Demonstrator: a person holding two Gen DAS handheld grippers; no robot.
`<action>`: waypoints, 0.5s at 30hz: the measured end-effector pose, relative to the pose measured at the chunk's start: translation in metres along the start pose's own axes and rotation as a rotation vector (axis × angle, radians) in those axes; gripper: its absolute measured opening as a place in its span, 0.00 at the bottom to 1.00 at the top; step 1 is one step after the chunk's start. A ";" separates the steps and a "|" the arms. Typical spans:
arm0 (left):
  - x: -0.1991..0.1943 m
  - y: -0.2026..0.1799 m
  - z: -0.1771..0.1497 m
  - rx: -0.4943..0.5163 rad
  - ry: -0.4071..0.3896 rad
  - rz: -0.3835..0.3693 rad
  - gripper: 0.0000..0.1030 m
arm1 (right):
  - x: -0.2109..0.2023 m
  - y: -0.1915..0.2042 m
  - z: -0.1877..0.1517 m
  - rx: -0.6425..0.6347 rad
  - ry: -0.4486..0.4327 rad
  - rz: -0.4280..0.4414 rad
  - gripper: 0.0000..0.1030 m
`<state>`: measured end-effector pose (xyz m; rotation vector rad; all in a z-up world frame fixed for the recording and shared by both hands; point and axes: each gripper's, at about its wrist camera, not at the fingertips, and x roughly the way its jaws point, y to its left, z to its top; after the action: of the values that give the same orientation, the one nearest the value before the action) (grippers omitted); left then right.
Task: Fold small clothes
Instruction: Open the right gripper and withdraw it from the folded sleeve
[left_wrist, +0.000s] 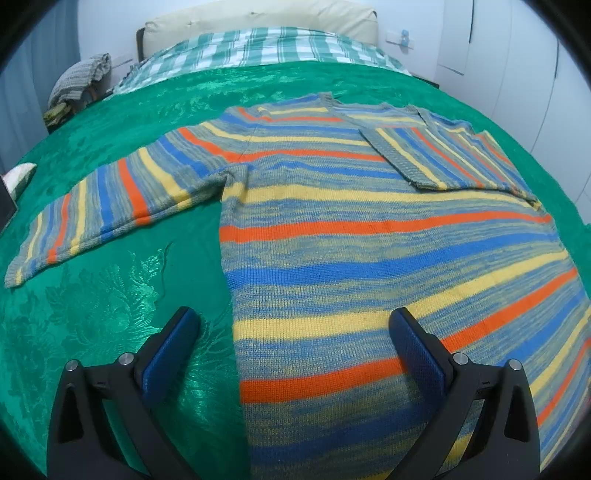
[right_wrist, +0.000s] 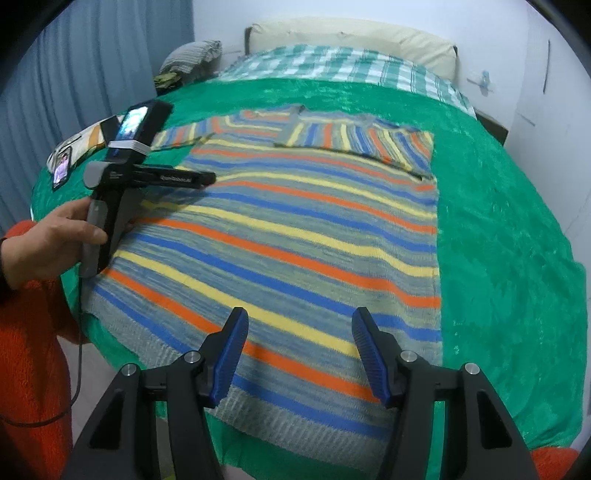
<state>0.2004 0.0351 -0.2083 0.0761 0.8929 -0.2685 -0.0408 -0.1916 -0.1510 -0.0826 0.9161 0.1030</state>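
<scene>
Sweater (left_wrist: 332, 236) lies flat on the green bed cover (left_wrist: 92, 314), one sleeve folded across the chest, the other spread out.

Left view: my left hand-held gripper (left_wrist: 295, 350) is wide open and empty, straddling the sweater's side edge at 6 o'clock; the spread sleeve (left_wrist: 103, 206) lies at 9 o'clock. Right view: my right hand-held gripper (right_wrist: 299, 350) is half open, holding nothing, above the hem at 6 o'clock. I could pinch the slippery cover along with the knit and drag the folded sleeve (right_wrist: 362, 142) askew.
</scene>
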 end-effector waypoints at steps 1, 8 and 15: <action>0.001 0.000 0.000 -0.002 0.001 -0.003 1.00 | 0.002 -0.001 0.000 0.008 0.009 -0.002 0.57; 0.001 0.000 0.000 -0.003 0.001 -0.006 1.00 | 0.007 -0.003 0.000 0.039 0.026 -0.008 0.57; 0.004 0.002 0.003 -0.011 0.030 -0.021 1.00 | 0.012 -0.002 0.001 0.033 0.039 -0.007 0.57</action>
<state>0.2060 0.0355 -0.2098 0.0608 0.9257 -0.2826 -0.0323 -0.1924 -0.1596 -0.0575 0.9557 0.0805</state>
